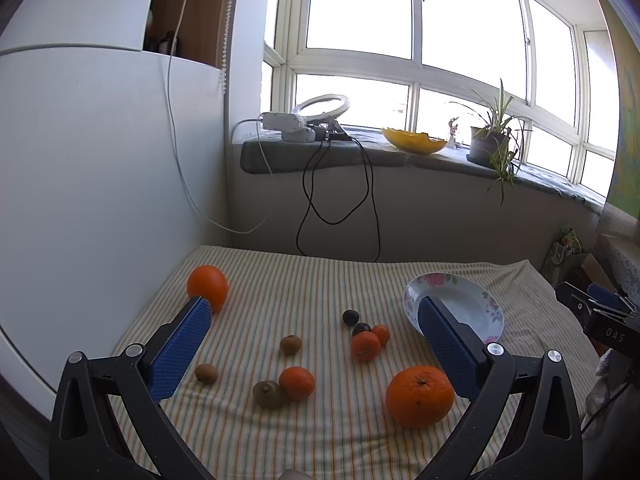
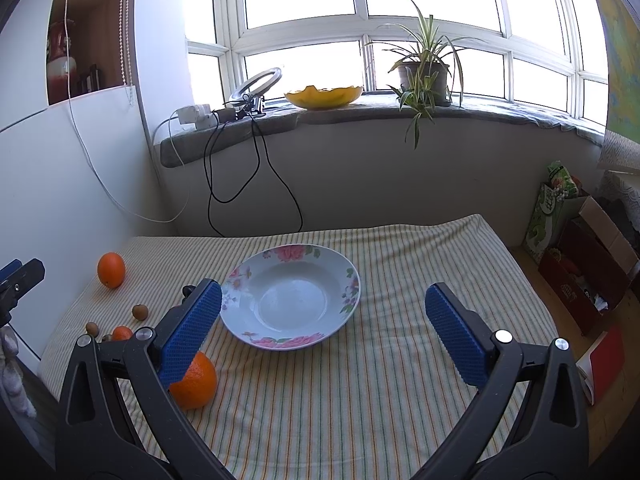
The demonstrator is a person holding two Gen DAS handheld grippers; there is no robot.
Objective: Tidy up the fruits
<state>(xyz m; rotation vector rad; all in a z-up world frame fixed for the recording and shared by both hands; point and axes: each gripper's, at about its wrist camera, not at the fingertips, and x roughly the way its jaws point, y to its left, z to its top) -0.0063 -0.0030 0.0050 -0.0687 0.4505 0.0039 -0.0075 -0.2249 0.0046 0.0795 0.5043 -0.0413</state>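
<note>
Fruit lies scattered on a striped cloth. In the left wrist view a big orange [image 1: 419, 396] sits near right, another orange [image 1: 208, 287] far left. Between them are small tangerines [image 1: 297, 382] [image 1: 366, 345], brown kiwis [image 1: 270, 394] [image 1: 290, 344] [image 1: 206, 373] and two dark plums [image 1: 351, 317]. My left gripper [image 1: 314, 316] hovers open above them, holding nothing. The floral plate [image 2: 256, 276] stands empty mid-table. My right gripper [image 2: 322, 298] is open just in front of the plate, empty. Its left finger partly hides the near orange [image 2: 198, 384]; the far orange [image 2: 111, 269] sits left.
A white panel [image 1: 100, 168] walls the table's left side. Black and white cables [image 1: 340, 200] hang from the windowsill behind. A yellow bowl [image 2: 324, 96] and a potted plant [image 2: 424, 72] stand on the sill. Boxes and bags [image 2: 576, 256] crowd the floor to the right.
</note>
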